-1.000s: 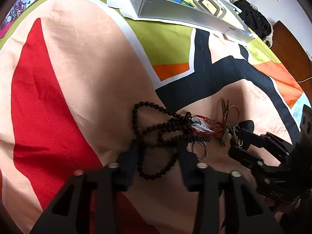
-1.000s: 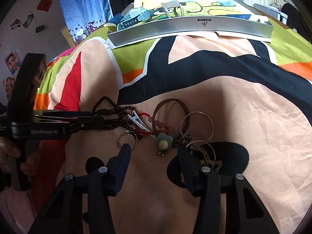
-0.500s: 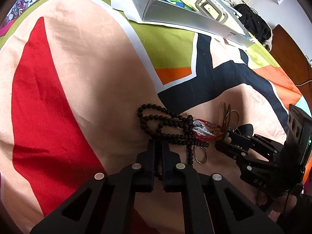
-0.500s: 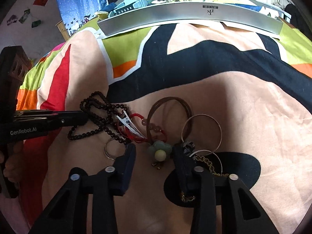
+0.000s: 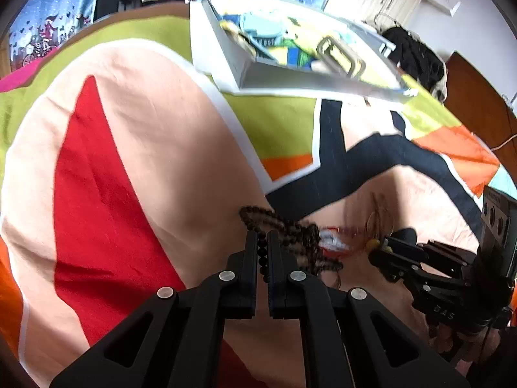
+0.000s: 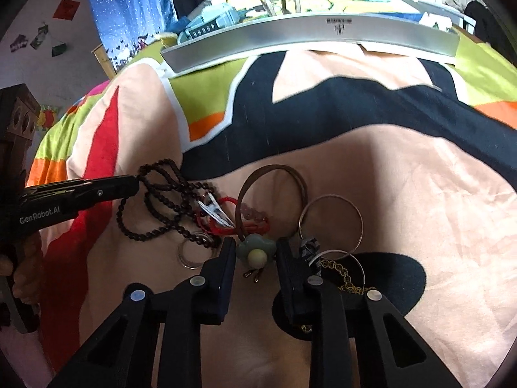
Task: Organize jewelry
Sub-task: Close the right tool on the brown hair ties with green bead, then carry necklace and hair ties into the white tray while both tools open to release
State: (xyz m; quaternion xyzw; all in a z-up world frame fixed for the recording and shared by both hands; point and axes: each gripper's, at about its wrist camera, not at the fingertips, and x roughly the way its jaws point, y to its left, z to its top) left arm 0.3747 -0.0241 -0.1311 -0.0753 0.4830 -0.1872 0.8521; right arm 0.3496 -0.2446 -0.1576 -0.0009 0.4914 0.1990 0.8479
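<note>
The left gripper (image 5: 263, 242), whose jaws a second ago stood apart on either side of the dark bead strand (image 6: 161, 200), is now clamped on a run of those beads, which show in the thin slit between its fingers (image 5: 250, 258); the strand's loops have been drawn together and trail off to the right of the fingertips toward the red cord bracelet (image 6: 250, 226); the left wrist view has also tipped up, so that more of the silver tray (image 6: 310, 37) at the far edge of the bedspread (image 6: 404, 194) shows. The right gripper (image 6: 255, 249) has narrowed from a wide stance and its jaws are closing around the green flower charm (image 6: 255, 250), which sits between the fingertips with a sliver of gap on each side; whether the pads touch it I cannot tell. The rest of the pile lies as before in the peach middle of the bedspread: the brown bangle (image 6: 273, 187) behind the charm, the thin silver bangle (image 6: 331, 220) to its right, the gold chain (image 6: 345, 278) on the black patch near the right finger, the small silver ring (image 6: 192, 255) left of the left finger.
</note>
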